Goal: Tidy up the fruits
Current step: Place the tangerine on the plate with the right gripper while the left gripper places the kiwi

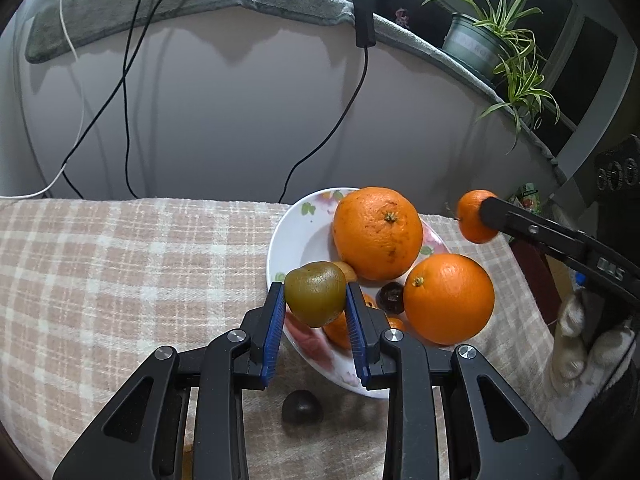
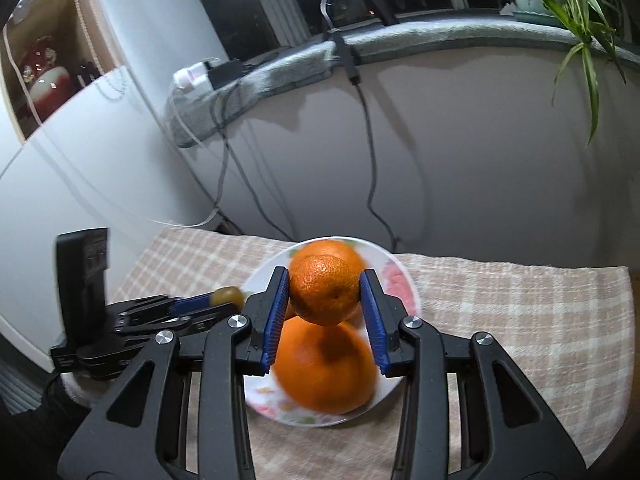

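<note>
Small fruits [image 1: 338, 330] (kind unclear) lie half hidden behind the left tongs [image 1: 316, 296].

A beige-and-cream checked woven cloth [image 1: 120, 264] covers the counter. The round white ceramic plate [image 1: 280, 240] bears pink and green flower prints. Two big round oranges [image 1: 378, 234] glow bright orange; the small oval fruit [image 1: 315, 294] is olive-green; gripper pads [image 1: 274, 332] are ribbed blue.

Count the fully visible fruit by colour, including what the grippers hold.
Large oranges: 2
Small orange, in right gripper: 1
Green-brown fruit, in left gripper: 1
Dark fruits: 2
Total: 6, besides small orange fruits half hidden on the plate.
</note>
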`<state>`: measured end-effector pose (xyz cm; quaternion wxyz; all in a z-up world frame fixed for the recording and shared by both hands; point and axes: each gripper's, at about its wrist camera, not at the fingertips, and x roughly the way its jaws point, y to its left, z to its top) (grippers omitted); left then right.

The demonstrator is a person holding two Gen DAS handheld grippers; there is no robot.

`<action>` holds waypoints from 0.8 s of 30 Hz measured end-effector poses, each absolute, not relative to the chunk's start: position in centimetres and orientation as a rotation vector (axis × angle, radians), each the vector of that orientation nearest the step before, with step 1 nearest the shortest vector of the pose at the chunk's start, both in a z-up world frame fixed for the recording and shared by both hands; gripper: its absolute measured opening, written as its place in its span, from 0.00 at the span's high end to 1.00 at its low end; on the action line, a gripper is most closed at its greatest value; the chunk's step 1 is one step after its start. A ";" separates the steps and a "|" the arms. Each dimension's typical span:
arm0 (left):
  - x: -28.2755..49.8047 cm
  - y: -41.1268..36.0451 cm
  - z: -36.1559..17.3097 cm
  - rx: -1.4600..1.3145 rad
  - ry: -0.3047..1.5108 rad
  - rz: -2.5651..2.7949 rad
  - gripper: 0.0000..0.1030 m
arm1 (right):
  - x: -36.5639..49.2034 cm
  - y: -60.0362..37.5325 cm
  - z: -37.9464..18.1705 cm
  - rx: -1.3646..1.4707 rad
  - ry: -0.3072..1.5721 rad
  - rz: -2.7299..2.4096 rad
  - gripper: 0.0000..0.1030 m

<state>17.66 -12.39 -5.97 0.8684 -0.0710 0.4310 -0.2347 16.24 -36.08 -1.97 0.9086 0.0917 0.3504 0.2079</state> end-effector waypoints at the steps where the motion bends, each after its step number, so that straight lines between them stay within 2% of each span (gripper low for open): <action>1: 17.7 -12.4 -6.0 -0.147 0.903 -0.491 0.73 | 16.6 -36.2 -2.3 0.188 0.733 0.418 0.63; 10: 17.8 -12.7 -6.1 -0.137 0.907 -0.493 0.73 | 18.3 -36.6 -4.8 0.173 0.805 0.386 0.63; 22: 17.3 -13.2 -5.7 -0.102 0.900 -0.502 0.71 | 18.3 -36.5 -5.0 0.157 0.818 0.380 0.62; 23: 17.2 -13.2 -5.6 -0.098 0.898 -0.501 0.69 | 18.2 -36.4 -5.0 0.157 0.818 0.380 0.61; 24: 17.1 -13.1 -5.6 -0.097 0.895 -0.501 0.67 | 18.1 -36.4 -4.9 0.157 0.816 0.381 0.55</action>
